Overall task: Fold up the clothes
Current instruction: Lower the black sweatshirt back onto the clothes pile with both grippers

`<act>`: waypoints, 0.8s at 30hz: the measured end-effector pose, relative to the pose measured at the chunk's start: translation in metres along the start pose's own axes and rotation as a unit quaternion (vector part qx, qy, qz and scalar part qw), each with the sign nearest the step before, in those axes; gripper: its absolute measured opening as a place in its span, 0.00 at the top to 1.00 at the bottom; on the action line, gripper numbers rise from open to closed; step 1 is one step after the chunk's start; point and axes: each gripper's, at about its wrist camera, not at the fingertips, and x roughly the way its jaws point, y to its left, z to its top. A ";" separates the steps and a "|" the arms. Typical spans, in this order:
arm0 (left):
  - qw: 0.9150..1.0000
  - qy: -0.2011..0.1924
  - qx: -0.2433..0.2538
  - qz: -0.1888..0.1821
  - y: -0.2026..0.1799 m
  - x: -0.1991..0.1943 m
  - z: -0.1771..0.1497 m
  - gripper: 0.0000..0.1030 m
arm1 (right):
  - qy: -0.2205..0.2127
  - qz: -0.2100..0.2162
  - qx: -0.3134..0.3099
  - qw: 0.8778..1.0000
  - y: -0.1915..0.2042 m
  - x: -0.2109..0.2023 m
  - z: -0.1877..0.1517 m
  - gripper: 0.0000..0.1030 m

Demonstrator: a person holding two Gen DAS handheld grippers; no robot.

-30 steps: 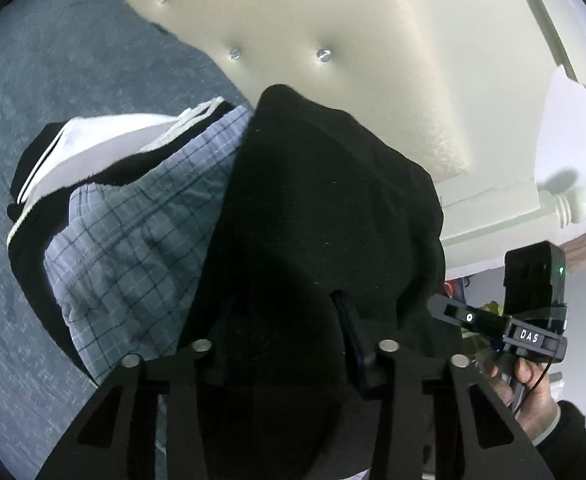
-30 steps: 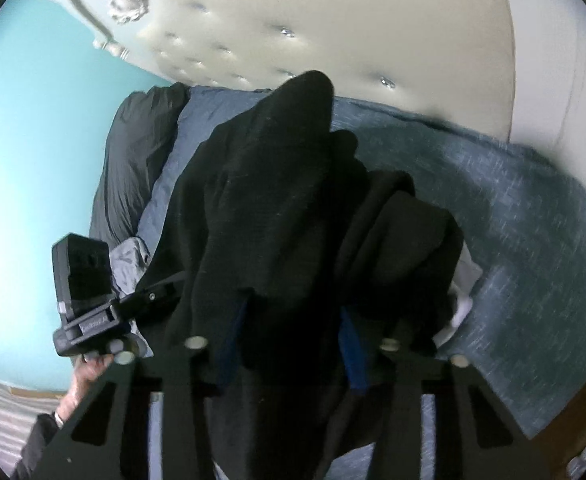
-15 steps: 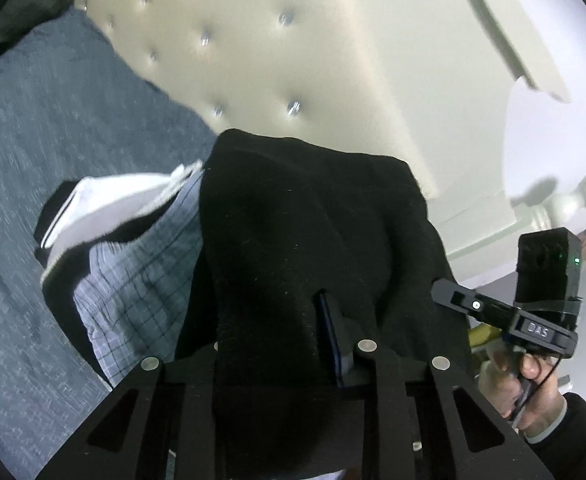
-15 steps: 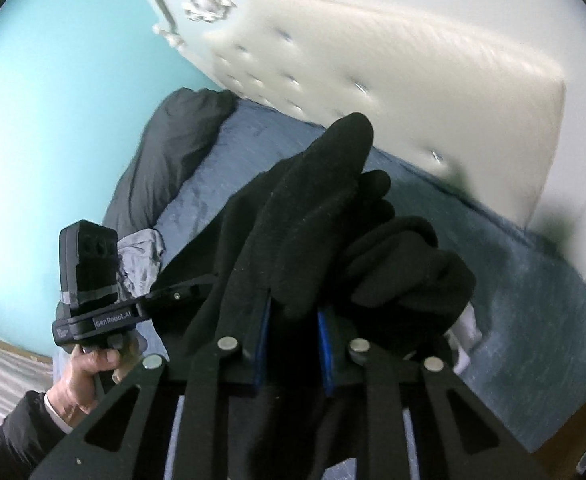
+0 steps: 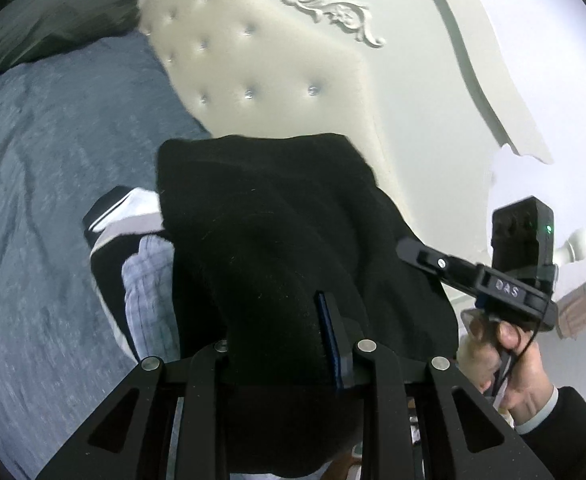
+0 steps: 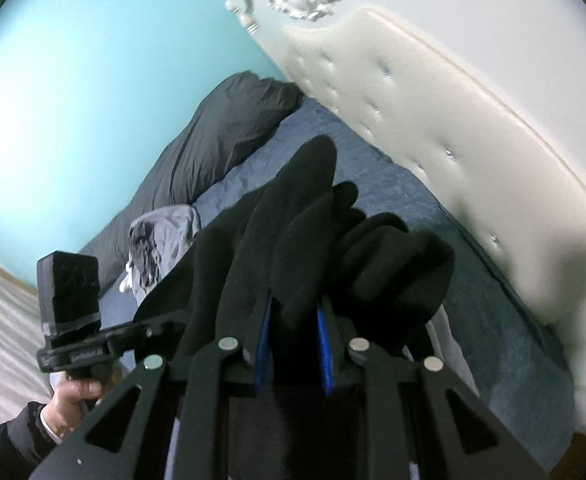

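A blue-grey bed [image 5: 45, 184] runs up to a cream tufted headboard [image 5: 277, 72]. Both claws pinch one black garment [image 5: 277, 240] above it: the left gripper [image 5: 289, 332] and the right gripper [image 6: 293, 320] are clamped narrow on bunched cloth. A folded checked shirt [image 5: 149, 292] lies beneath.

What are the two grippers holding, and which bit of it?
Both hold one black fleecy garment. The left gripper and the right gripper each pinch a bunched fold of it; which part of the garment cannot be told.
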 end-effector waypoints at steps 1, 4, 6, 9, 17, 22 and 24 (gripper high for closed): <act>1.000 -0.005 -0.006 0.005 0.002 0.000 -0.006 0.74 | 0.005 0.002 -0.005 1.000 0.000 0.005 0.002 0.81; 1.000 -0.018 -0.017 0.019 0.006 -0.001 -0.023 0.74 | 0.018 0.007 -0.022 1.000 0.000 0.020 0.002 0.81; 0.999 -0.026 -0.026 0.030 0.009 0.002 -0.034 0.74 | 0.028 0.010 -0.033 0.999 -0.002 0.030 0.000 0.81; 0.998 -0.032 -0.045 0.039 0.018 0.016 -0.051 0.74 | 0.042 0.012 -0.049 0.998 -0.006 0.047 -0.006 0.81; 0.996 -0.017 -0.087 0.027 0.035 0.048 -0.076 0.74 | 0.075 -0.002 -0.029 0.997 -0.044 0.074 -0.028 0.81; 0.993 -0.015 -0.115 0.003 0.044 0.035 -0.077 0.74 | 0.072 0.002 -0.020 0.997 -0.046 0.066 -0.026 0.81; 0.993 -0.013 -0.117 0.000 0.048 0.030 -0.078 0.74 | 0.064 0.003 -0.016 0.998 -0.046 0.060 -0.025 0.81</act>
